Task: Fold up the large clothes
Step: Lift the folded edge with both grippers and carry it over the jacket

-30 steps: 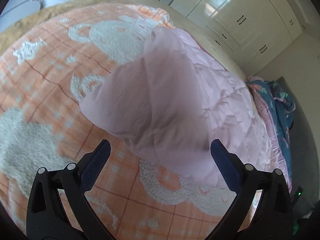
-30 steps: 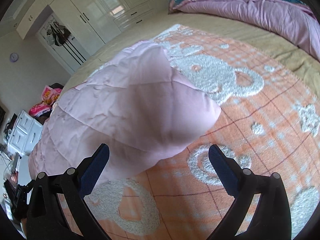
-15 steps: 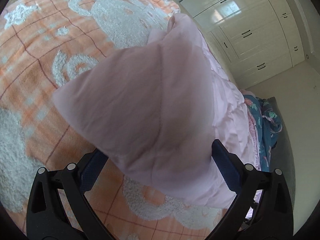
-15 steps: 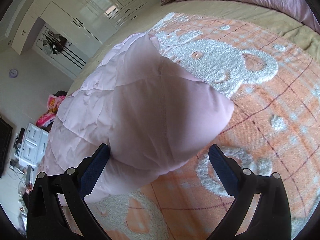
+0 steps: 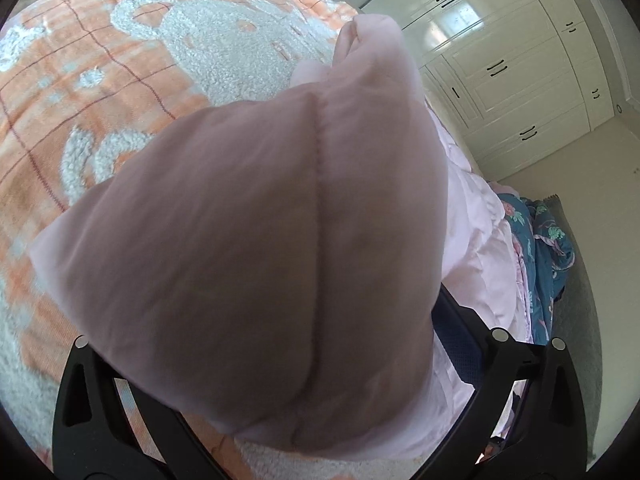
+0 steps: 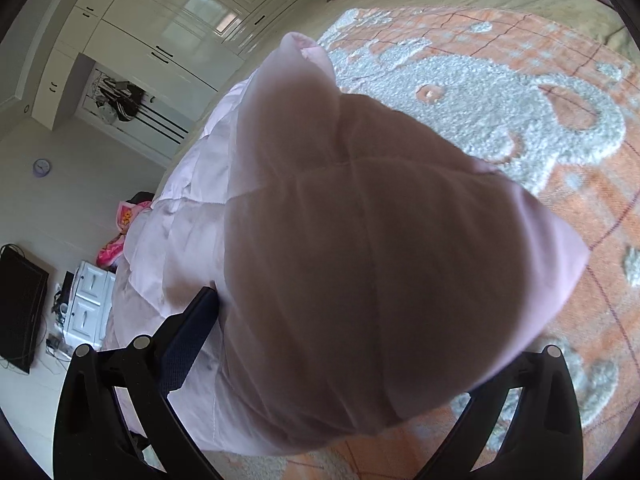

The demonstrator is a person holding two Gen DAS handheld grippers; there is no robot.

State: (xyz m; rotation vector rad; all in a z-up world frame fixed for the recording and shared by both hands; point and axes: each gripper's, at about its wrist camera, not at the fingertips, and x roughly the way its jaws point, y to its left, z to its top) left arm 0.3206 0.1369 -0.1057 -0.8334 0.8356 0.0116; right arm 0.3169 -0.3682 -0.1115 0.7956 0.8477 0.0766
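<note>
A pale pink quilted garment (image 5: 260, 248) lies on the orange patterned blanket (image 5: 100, 80) on a bed. A puffy corner of it fills the space between the open jaws of my left gripper (image 5: 312, 352) and hides the left fingertip; only the right blue pad (image 5: 456, 332) shows. In the right wrist view the same garment (image 6: 360, 280) bulges between the open jaws of my right gripper (image 6: 352, 344); the left blue pad (image 6: 188, 344) shows beside it and the right pad is hidden. Both grippers are wide apart around the fabric, not closed on it.
The orange blanket with white fleecy figures (image 6: 500, 92) covers the bed. A teal floral quilt (image 5: 548, 248) hangs off the bed edge. White wardrobes (image 5: 500, 60) line the wall. A white drawer unit (image 6: 88, 304) and dark screen (image 6: 20, 300) stand on the floor.
Both grippers have moved forward onto the pink garment; its corners now sit between the open jaws and fill most of each view. The jaws stayed open.
</note>
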